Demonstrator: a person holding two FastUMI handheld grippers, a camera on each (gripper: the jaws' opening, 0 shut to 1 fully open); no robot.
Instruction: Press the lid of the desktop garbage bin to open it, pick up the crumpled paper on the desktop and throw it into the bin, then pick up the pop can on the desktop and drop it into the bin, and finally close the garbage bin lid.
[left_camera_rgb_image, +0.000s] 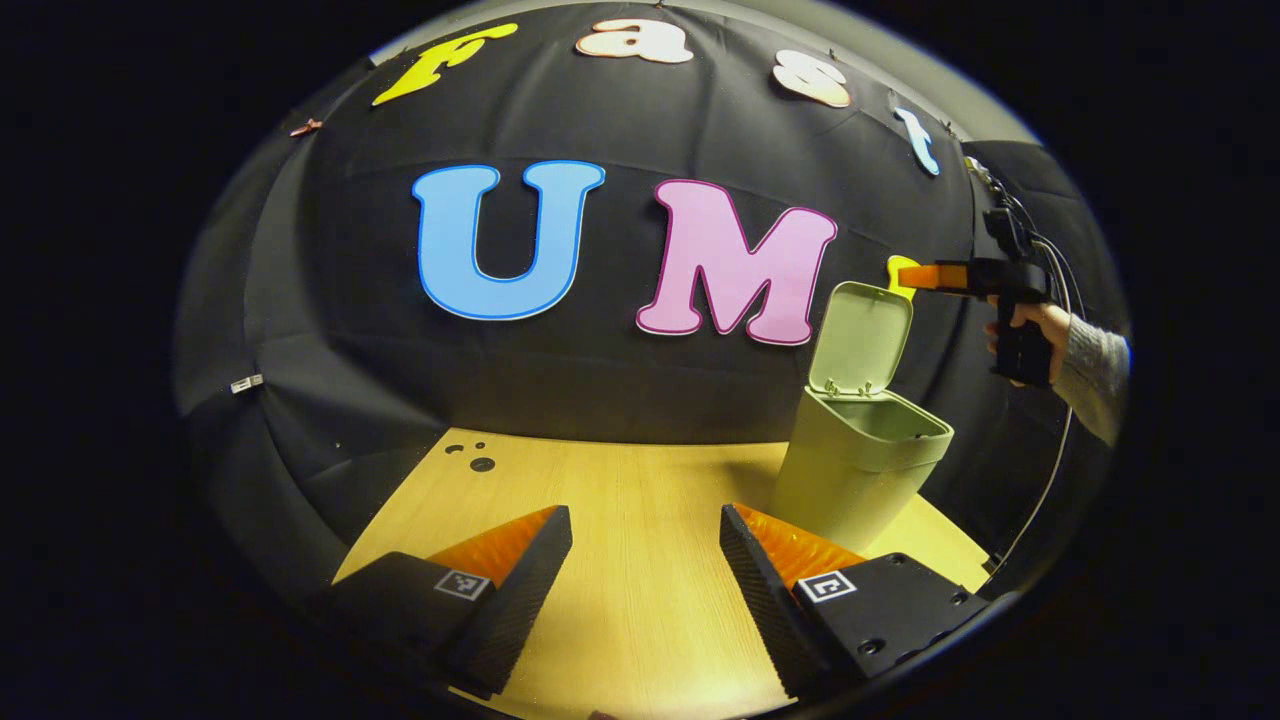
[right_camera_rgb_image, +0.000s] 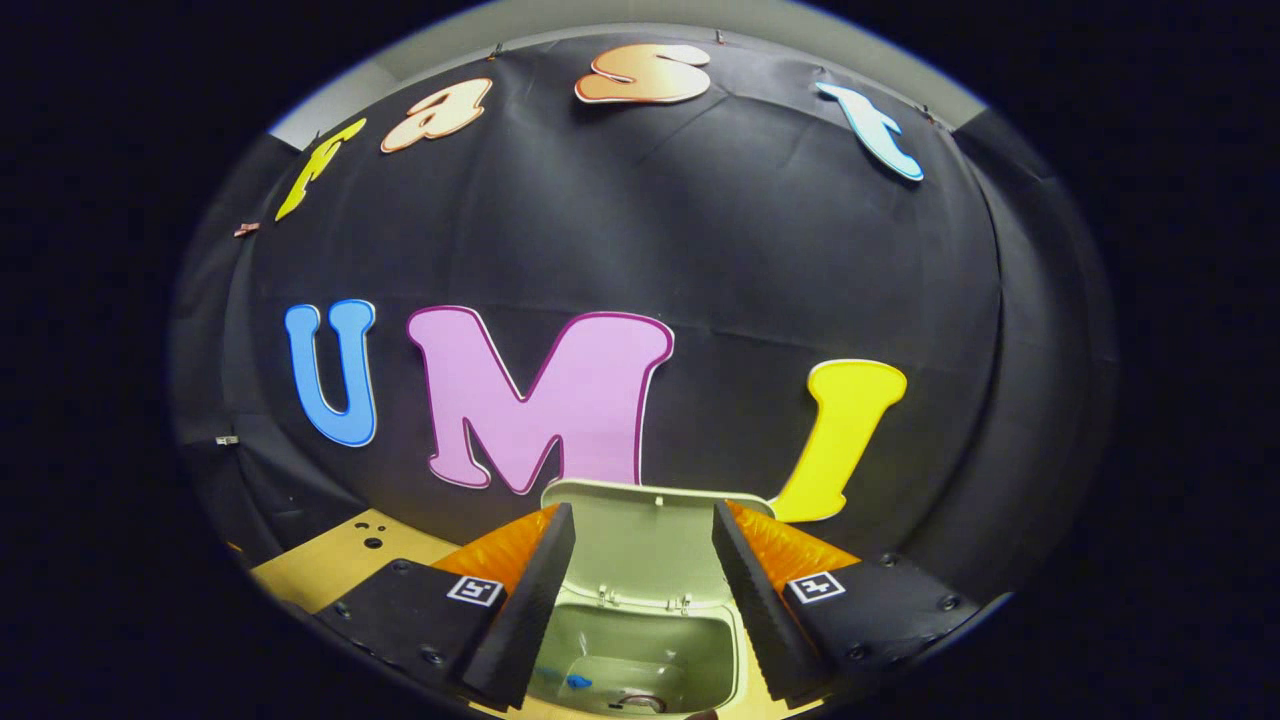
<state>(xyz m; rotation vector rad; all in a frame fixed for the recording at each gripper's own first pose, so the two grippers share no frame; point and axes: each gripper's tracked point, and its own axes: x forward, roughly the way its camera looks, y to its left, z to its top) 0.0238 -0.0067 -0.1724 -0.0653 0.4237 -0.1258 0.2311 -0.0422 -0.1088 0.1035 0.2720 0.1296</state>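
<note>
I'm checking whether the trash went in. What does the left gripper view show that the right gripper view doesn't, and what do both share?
Left gripper view: the whole bin from the side, the right tool raised beside its upright lid, the hand holding it, and the left tool open over the table.
Right gripper view: a look down into the bin, where a blue scrap and a rounded item lie at the bottom, too cut off to identify.
Shared: the open lid, the wooden table, the black cloth wall.

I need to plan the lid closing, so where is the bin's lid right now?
In the left gripper view the lid stands raised at the back of the garbage bin, right of the table, with the right gripper beside its top edge.
</note>
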